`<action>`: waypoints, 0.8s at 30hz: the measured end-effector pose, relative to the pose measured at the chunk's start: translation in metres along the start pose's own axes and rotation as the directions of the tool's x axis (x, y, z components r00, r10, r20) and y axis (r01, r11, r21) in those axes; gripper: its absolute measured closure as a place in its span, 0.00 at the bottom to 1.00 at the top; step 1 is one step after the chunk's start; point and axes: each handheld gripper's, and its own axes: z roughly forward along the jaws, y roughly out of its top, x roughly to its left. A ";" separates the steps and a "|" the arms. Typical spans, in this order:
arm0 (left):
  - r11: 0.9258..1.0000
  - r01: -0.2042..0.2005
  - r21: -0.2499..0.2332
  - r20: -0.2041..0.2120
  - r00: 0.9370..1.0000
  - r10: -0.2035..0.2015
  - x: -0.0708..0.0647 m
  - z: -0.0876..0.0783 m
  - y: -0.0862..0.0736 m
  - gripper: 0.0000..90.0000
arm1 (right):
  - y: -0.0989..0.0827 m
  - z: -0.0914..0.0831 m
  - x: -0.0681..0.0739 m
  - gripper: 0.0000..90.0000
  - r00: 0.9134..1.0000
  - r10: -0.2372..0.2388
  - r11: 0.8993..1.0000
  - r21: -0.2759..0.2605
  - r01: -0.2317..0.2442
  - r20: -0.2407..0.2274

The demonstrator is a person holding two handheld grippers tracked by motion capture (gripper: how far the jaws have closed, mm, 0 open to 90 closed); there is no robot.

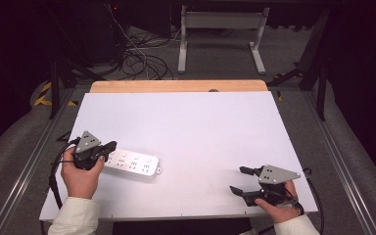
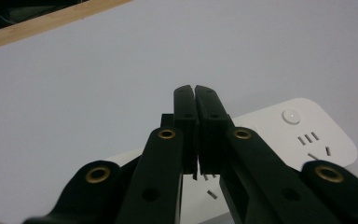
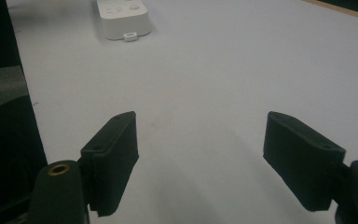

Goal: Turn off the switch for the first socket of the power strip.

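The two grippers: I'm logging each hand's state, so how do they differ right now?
The left gripper has its jaws pressed together with nothing between them, above one end of the white power strip. The right gripper has its jaws wide apart over bare table, far from the strip. Both are black, hand-held, and carry a grey plate.

white power strip (image 1: 131,163), white table (image 1: 200,127), black grippers (image 1: 108,146)

White bench (image 1: 200,122), wooden strip at far edge; white power strip (image 1: 131,163) lying flat near left front corner.
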 end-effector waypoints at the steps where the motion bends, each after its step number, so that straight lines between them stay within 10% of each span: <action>1: 1.000 -0.003 0.002 0.006 1.000 0.003 0.000 0.000 0.000 0.96 | 0.000 0.000 0.000 0.29 1.000 0.000 1.000 0.000 0.000 0.000; 13: 0.994 -0.033 -0.103 0.145 0.988 0.048 -0.025 -0.012 0.012 0.49 | 0.000 -0.001 0.000 0.29 1.000 -0.001 1.000 -0.002 0.001 0.001; 24: 0.983 -0.072 -0.169 0.263 0.958 0.115 -0.049 -0.016 0.013 0.24 | 0.000 -0.002 0.001 0.29 1.000 -0.003 1.000 -0.007 0.003 -0.002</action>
